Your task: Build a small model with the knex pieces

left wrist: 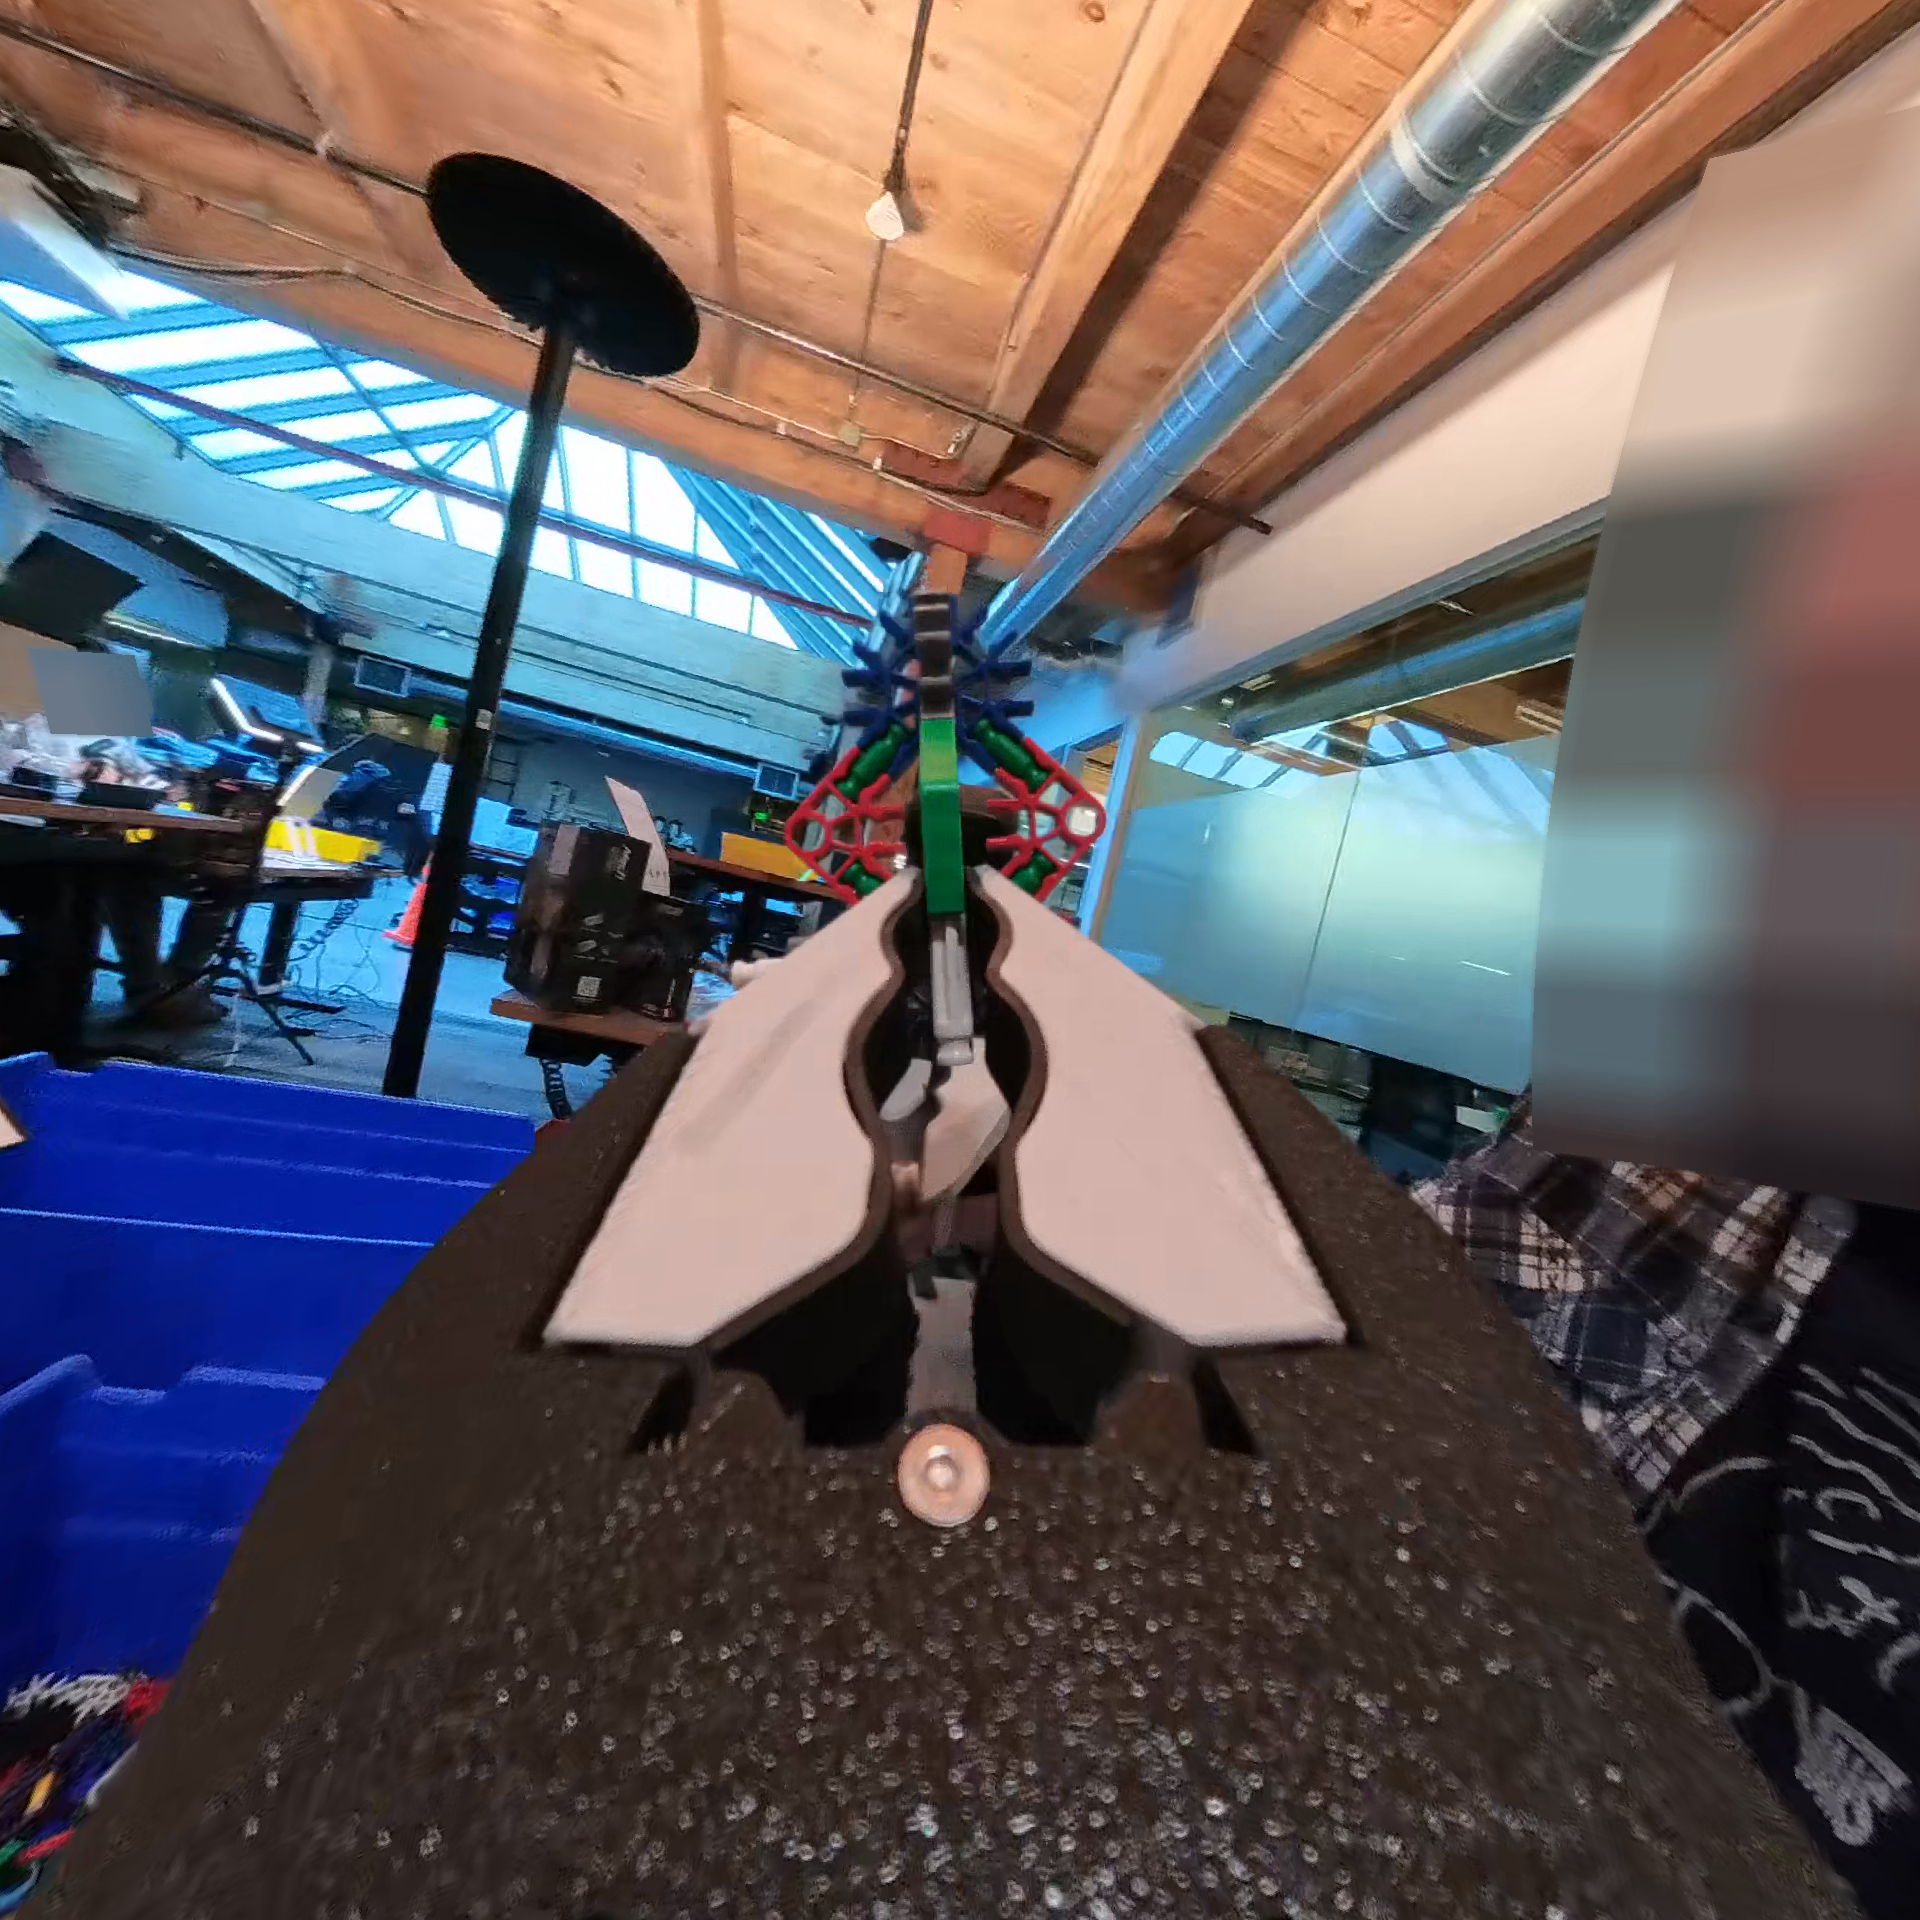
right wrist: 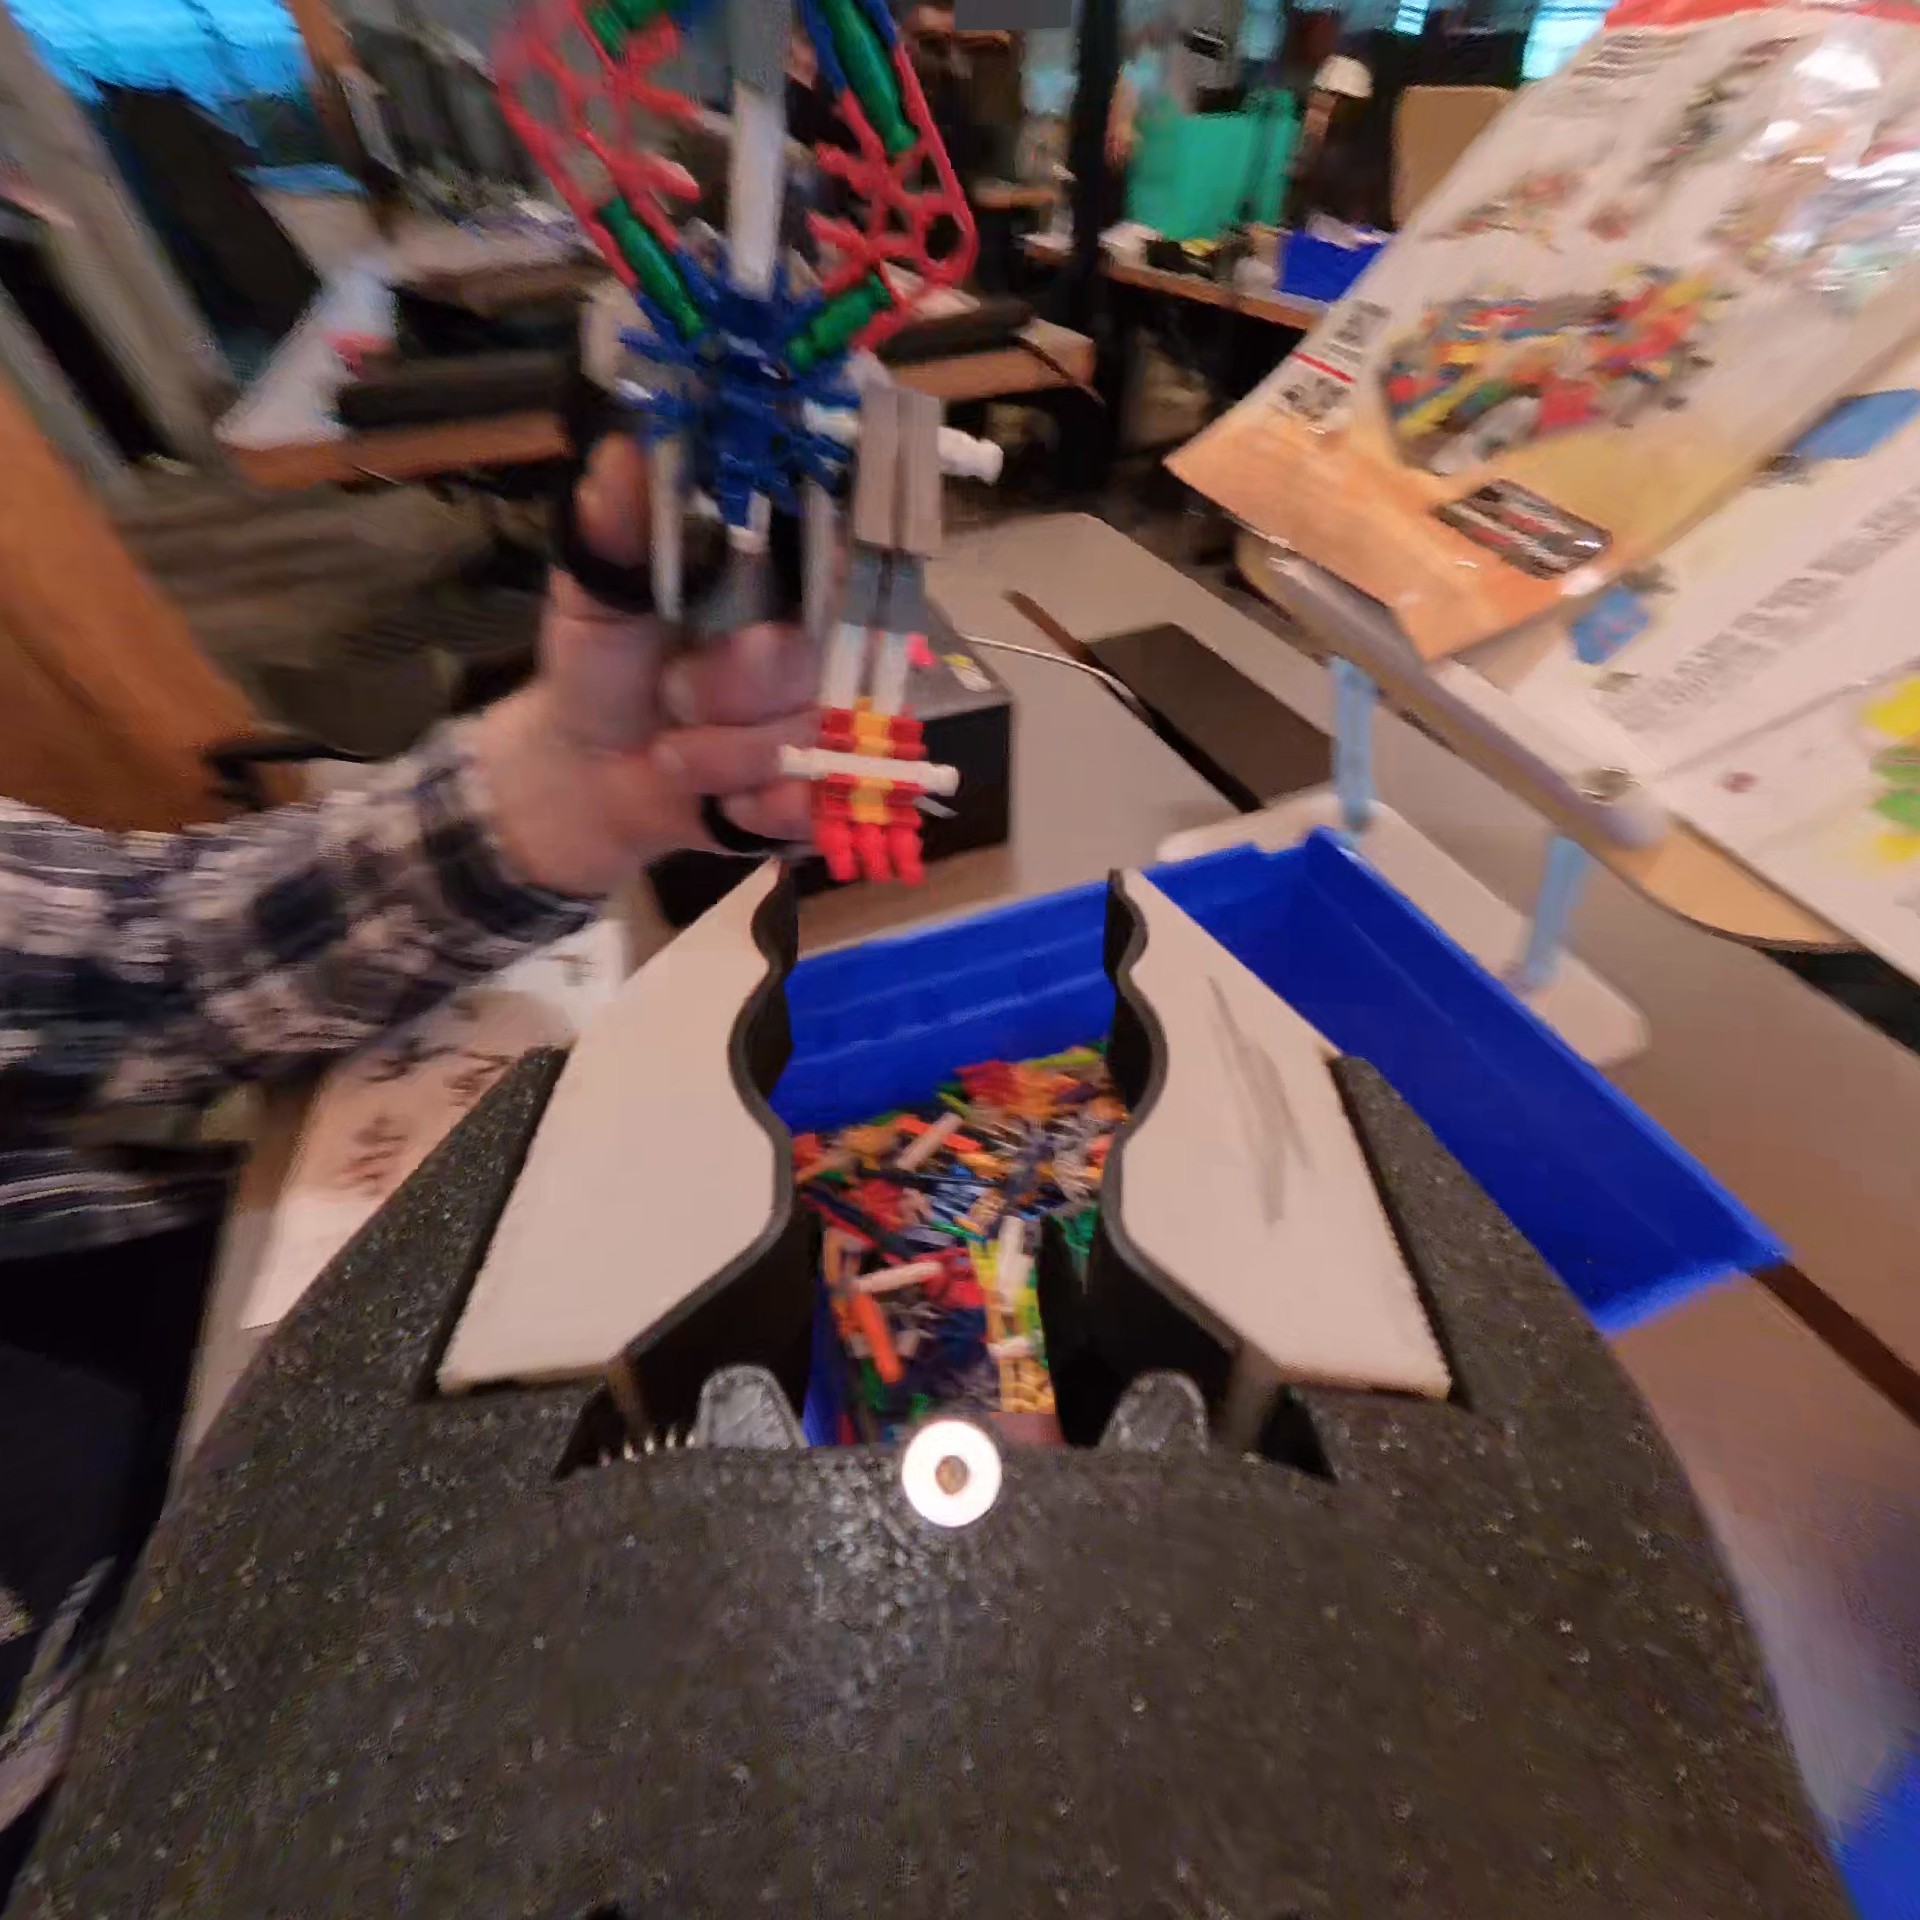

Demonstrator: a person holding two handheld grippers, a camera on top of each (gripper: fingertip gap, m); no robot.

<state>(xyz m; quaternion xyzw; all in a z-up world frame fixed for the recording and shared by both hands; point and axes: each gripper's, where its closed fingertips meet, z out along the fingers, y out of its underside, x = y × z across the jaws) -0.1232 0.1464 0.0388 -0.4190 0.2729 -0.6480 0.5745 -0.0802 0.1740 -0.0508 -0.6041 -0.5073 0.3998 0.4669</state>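
My left gripper (left wrist: 943,883) points up towards the ceiling and is shut on a rod-and-connector toy model (left wrist: 940,769). The model has red lattice connectors, green rods and blue snowflake connectors, and a grey rod (left wrist: 951,987) of it runs down between the fingers. In the right wrist view the same model (right wrist: 748,384) is held up at upper left, beside a hand (right wrist: 623,748), with a red and yellow stack (right wrist: 868,790) at its lower end. My right gripper (right wrist: 948,894) is open and empty above a blue bin (right wrist: 1455,1039) of several loose coloured pieces (right wrist: 956,1164).
An open instruction booklet (right wrist: 1558,364) leans on a stand at the right. A black box (right wrist: 977,748) sits behind the bin. In the left wrist view a blue bin (left wrist: 208,1247) is at the left, a black pole (left wrist: 488,675) behind it, and a plaid sleeve (left wrist: 1610,1299) at the right. Some 10 cm of space lies between my two pairs of fingers.
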